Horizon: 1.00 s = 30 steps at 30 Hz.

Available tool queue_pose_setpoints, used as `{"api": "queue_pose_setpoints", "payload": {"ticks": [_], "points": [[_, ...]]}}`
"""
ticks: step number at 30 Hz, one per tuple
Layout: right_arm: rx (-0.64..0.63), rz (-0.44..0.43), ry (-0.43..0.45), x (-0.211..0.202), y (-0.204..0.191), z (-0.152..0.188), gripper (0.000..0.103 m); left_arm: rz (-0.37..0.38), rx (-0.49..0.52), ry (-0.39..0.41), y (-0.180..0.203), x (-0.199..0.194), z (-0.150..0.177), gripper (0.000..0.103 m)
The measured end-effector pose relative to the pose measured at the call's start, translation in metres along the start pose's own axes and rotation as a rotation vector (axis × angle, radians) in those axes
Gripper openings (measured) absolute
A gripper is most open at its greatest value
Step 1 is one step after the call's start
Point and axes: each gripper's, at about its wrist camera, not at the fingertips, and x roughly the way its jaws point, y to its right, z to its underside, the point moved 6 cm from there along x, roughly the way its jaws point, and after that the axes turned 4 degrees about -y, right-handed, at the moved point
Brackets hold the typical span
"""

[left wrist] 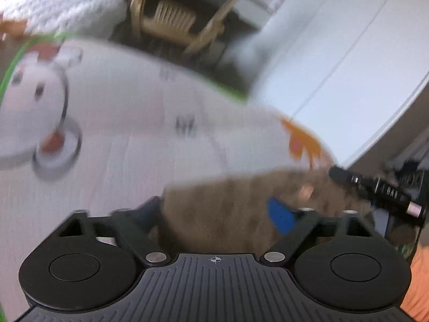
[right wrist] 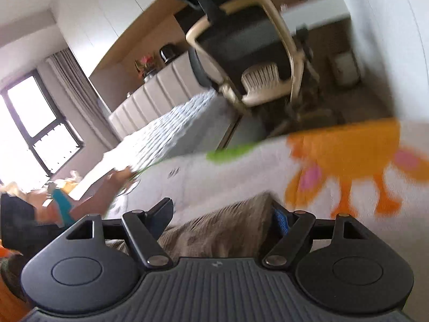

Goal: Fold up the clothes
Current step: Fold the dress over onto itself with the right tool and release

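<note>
Garment [left wrist: 228,222] bunched between the fingers [left wrist: 281,214] of each gripper, over a printed blanket [right wrist: 228,177]; chair [right wrist: 252,53] behind the blanket, bed [right wrist: 171,128] to its left in the right wrist view.

A beige-framed office chair with a dark back [right wrist: 249,53] stands past the foot of a bed with a white quilted cover [right wrist: 171,126] and a grey ribbed upholstered headboard [right wrist: 150,99]. Grey curtains [right wrist: 77,86] hang beside a dark-framed window [right wrist: 34,123]. Pink flowers [right wrist: 146,63] sit behind the headboard.
</note>
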Motion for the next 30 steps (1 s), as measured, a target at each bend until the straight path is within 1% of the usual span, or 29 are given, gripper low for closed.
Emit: {"api": "queue_pose_setpoints", "payload": {"ticks": [2,3,4,5,7,8,10,11,12,13,15,16,18,20,22,24,25,26,27,28,29,30], "points": [[-0.067,0.096,0.025,-0.004,0.002,-0.005,0.076,-0.01,0.026,0.072,0.001,-0.003,-0.02,0.087],[-0.089,0.118,0.031,-0.009,0.003,-0.005,0.076,-0.028,0.034,0.092,0.001,-0.005,-0.024,0.087],[-0.105,0.111,0.021,-0.017,0.004,0.0,0.076,-0.05,0.04,0.108,0.002,-0.008,-0.026,0.09],[-0.138,0.12,-0.005,-0.025,0.003,0.007,0.076,-0.039,0.032,0.104,0.003,-0.011,-0.023,0.092],[-0.243,0.198,-0.078,-0.035,0.004,0.028,0.076,0.016,0.014,0.059,0.008,-0.019,-0.003,0.093],[-0.285,0.243,-0.122,-0.038,0.008,0.041,0.076,0.026,0.018,0.036,0.01,-0.022,0.008,0.094],[-0.345,0.316,-0.198,-0.046,0.018,0.065,0.076,-0.028,0.062,-0.031,0.013,-0.025,0.039,0.094],[-0.336,0.33,-0.217,-0.051,0.025,0.072,0.076,-0.069,0.091,-0.074,0.012,-0.024,0.054,0.094],[-0.322,0.334,-0.22,-0.057,0.029,0.076,0.076,-0.113,0.12,-0.118,0.01,-0.022,0.07,0.094],[-0.303,0.33,-0.205,-0.063,0.03,0.075,0.076,-0.141,0.15,-0.143,0.009,-0.024,0.082,0.094],[-0.268,0.313,-0.177,-0.072,0.03,0.071,0.076,-0.186,0.23,-0.142,0.012,-0.034,0.096,0.094],[-0.256,0.292,-0.165,-0.069,0.027,0.067,0.076,-0.197,0.242,-0.142,0.015,-0.041,0.099,0.094],[-0.231,0.248,-0.14,-0.063,0.021,0.059,0.076,-0.122,0.198,-0.109,0.018,-0.054,0.098,0.094],[-0.207,0.205,-0.115,-0.058,0.015,0.051,0.071,-0.049,0.119,-0.072,0.017,-0.062,0.094,0.094],[-0.183,0.162,-0.09,-0.053,0.01,0.043,0.07,0.01,0.043,-0.036,0.016,-0.065,0.09,0.094],[-0.165,0.127,-0.077,-0.045,0.005,0.037,0.07,0.0,0.018,-0.027,0.015,-0.058,0.088,0.091],[-0.168,0.125,-0.089,-0.037,0.005,0.04,0.07,-0.008,0.007,-0.024,0.015,-0.053,0.087,0.088],[-0.171,0.122,-0.101,-0.029,0.005,0.043,0.067,-0.016,-0.003,-0.021,0.015,-0.049,0.087,0.084],[-0.173,0.119,-0.113,-0.02,0.005,0.045,0.06,-0.035,-0.014,-0.019,0.014,-0.043,0.087,0.081],[-0.187,0.12,-0.115,-0.017,0.002,0.046,0.035,-0.057,-0.024,-0.018,0.013,-0.036,0.087,0.076],[-0.211,0.126,-0.107,-0.019,-0.004,0.046,0.015,-0.079,-0.035,-0.016,0.012,-0.03,0.088,0.068],[-0.236,0.132,-0.099,-0.022,-0.009,0.045,0.01,-0.098,-0.04,-0.014,0.013,-0.026,0.089,0.06]]}}
